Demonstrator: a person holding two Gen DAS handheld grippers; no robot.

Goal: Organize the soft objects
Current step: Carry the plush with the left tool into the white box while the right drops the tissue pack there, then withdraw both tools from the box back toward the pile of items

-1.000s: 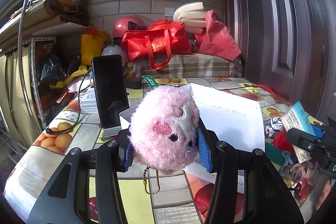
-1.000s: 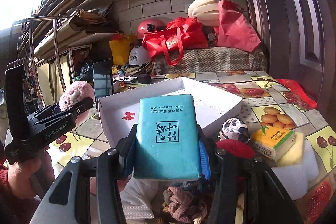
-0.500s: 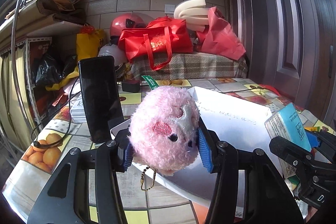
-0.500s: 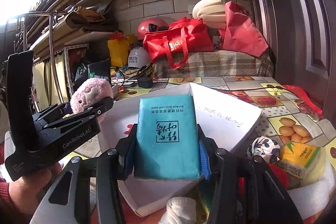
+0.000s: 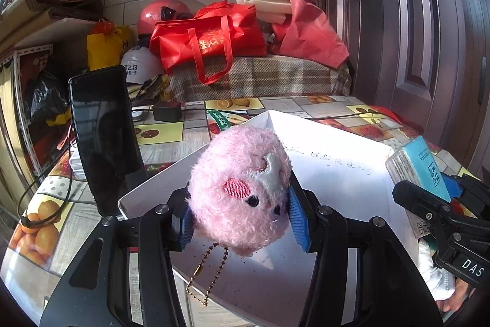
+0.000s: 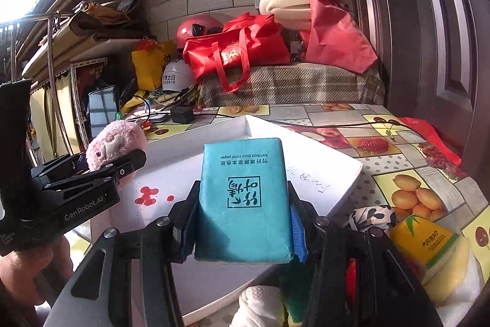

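Both my grippers have come forward over the white box (image 6: 324, 173), which lies on the fruit-print table (image 6: 407, 173). Inside its walls the floor is bare. My right gripper (image 6: 243, 230) clamps the teal tissue pack (image 6: 243, 201); my left gripper (image 5: 240, 218) squeezes the pink plush (image 5: 240, 190) above the near-left rim.

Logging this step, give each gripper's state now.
Left gripper: closed on the pink plush toy.
Right gripper: closed on the teal tissue pack.
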